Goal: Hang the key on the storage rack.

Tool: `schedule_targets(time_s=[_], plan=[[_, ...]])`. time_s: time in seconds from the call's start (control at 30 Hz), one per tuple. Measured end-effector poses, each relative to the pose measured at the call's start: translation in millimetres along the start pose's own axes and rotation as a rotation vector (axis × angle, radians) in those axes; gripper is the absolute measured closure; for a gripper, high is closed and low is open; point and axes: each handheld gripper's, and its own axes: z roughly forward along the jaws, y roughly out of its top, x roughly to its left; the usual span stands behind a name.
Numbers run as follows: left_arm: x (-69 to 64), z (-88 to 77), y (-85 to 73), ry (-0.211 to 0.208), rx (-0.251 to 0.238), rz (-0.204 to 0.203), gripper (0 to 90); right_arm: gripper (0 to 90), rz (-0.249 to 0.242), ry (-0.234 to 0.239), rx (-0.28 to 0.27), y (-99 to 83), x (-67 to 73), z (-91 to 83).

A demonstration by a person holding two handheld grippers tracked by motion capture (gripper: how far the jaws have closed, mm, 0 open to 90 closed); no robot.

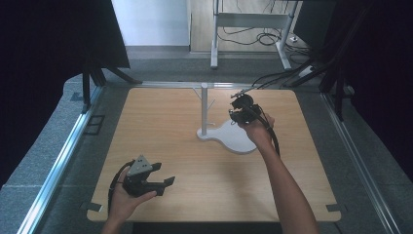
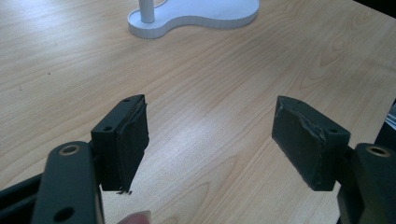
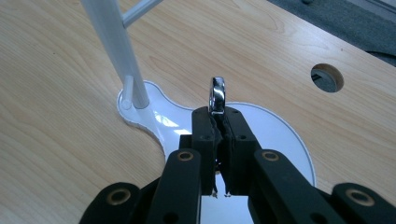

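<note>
The right gripper (image 3: 217,122) is clamping a silver ring (image 3: 217,94) edge-up above the white stand's base (image 3: 280,130). The stand's post (image 3: 116,51) is rising at 10 o'clock from the ring, pegs nearest this hand. The left gripper (image 2: 210,140) is idling, jaws apart.

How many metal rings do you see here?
1. The ring is pinched at the tip of the right tool, above the white stand's base. Others may be hidden.

Grippers: two; left gripper (image 1: 167,183) at 7 o'clock, right gripper (image 1: 234,108) at 1 o'clock
Rings: one; shiny metal ring (image 3: 217,94)
Stands: one; white stand (image 1: 229,135) with a post
Surfaces: one; wooden surface (image 1: 160,136)
Holes in the surface: one; round hole (image 3: 327,77)
</note>
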Motion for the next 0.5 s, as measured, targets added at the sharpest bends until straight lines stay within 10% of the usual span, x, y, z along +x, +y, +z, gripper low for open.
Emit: schedule_targets(time_s=[0.5], plan=[[-1.0,0.3,0.6,-0.008,0.003,0.002,27.7,84.7,0.009,-0.002,-0.011,4.4,-3.9,10.8]])
